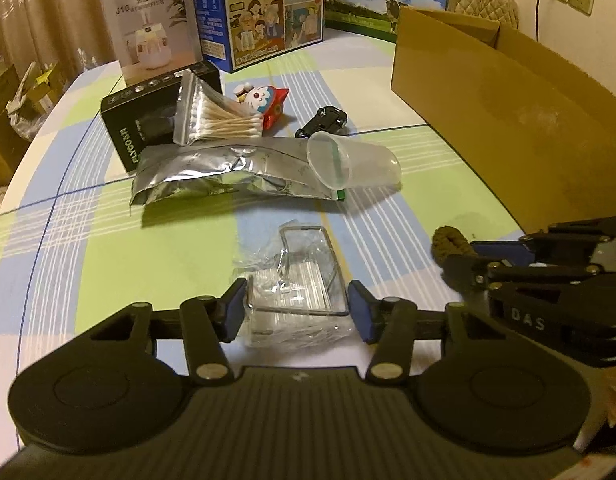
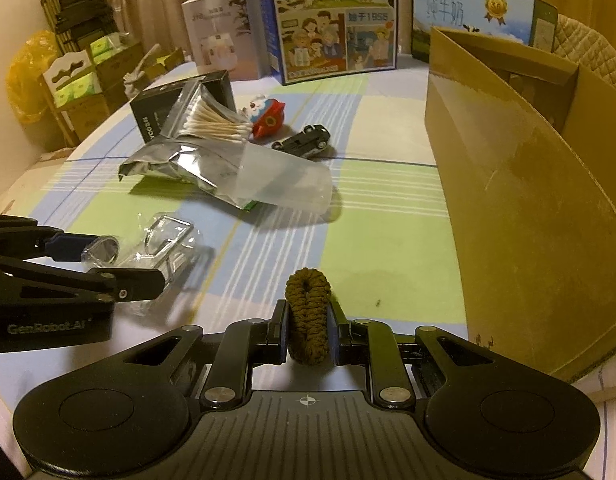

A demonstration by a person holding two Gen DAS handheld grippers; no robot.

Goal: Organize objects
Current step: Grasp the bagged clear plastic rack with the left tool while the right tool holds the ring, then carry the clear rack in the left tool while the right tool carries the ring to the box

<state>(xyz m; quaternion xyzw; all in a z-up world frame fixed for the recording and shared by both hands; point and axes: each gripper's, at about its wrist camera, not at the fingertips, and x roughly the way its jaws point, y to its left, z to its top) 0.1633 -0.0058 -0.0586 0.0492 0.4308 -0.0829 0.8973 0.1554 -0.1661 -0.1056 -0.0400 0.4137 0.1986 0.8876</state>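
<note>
The right gripper (image 2: pixel 308 330) is clamped on a dark olive-brown braided fabric loop (image 2: pixel 308 312), which stands upright between its pads just above the checked surface (image 2: pixel 387 216). The left gripper (image 1: pixel 296 312) has its jaws apart around a clear plastic packet with a hard transparent insert (image 1: pixel 296 292); the blue pads (image 1: pixel 234 312) sit just beside the packet's edges, and contact cannot be confirmed.

Step in hand, as judged: transfer the loop into the open brown cardboard box (image 2: pixel 527 200), located to the right of and ahead of the right gripper.

1. Keep the grip firm; the loop is soft and may sag or slip.
2. Lift high enough to clear the box's near wall before moving right.
3. Release only once the loop is over the box opening.
4. For the left gripper, close squarely on the rigid insert; the loose film is likely to crumple or slide.

Count of items ahead of the grippers:
- Silver foil pouch (image 1: pixel 228 172): one.
- Translucent plastic cup lying on its side (image 1: pixel 351 162): one, resting against the pouch.
- Zip bag of cotton swabs (image 1: pixel 216 116): one.
- Black rectangular carton (image 1: pixel 148 116): one.
- Red and white cartoon toy (image 1: pixel 268 102): one.
- Small black toy car (image 1: pixel 325 120): one.
- Upright printed cartons at the far edge: three.
</note>
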